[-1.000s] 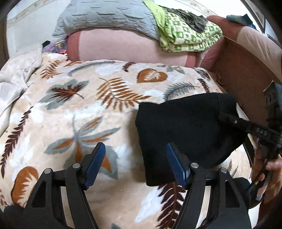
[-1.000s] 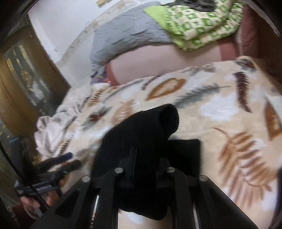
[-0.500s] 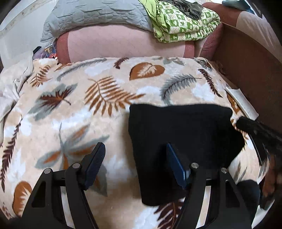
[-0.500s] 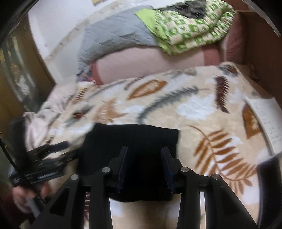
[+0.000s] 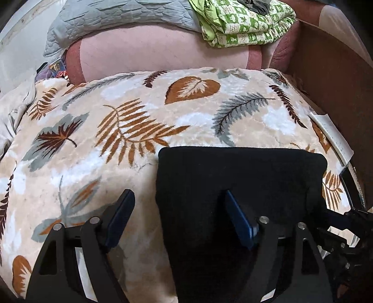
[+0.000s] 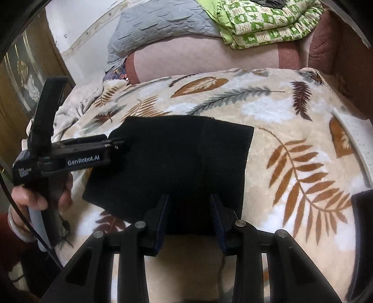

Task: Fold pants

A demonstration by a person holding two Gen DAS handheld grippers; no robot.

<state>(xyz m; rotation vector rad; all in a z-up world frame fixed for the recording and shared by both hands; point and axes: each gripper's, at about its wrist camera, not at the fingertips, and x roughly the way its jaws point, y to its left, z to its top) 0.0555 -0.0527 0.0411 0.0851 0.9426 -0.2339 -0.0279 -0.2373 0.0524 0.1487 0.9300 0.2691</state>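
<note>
The black pants (image 5: 240, 186) lie folded into a flat rectangle on the leaf-print blanket (image 5: 116, 130); they also show in the right wrist view (image 6: 167, 160). My left gripper (image 5: 179, 214) is open and empty, its jaws straddling the fold's left edge. It also shows in the right wrist view (image 6: 116, 144), at the fold's left corner. My right gripper (image 6: 190, 212) is open and empty, just above the near edge of the pants. Its body shows at the lower right of the left wrist view (image 5: 345, 233).
A pink bolster (image 5: 163, 53) lies along the bed's far edge, with a grey quilt (image 5: 121, 21) and a green patterned blanket (image 5: 244, 23) on it. A brown headboard (image 5: 333, 93) stands at the right. A wooden cabinet (image 6: 21, 81) stands at the left.
My right gripper has let go of the pants and opened. The raised flap has dropped flat into a neat rectangle. The right gripper has drawn back toward the near edge.
</note>
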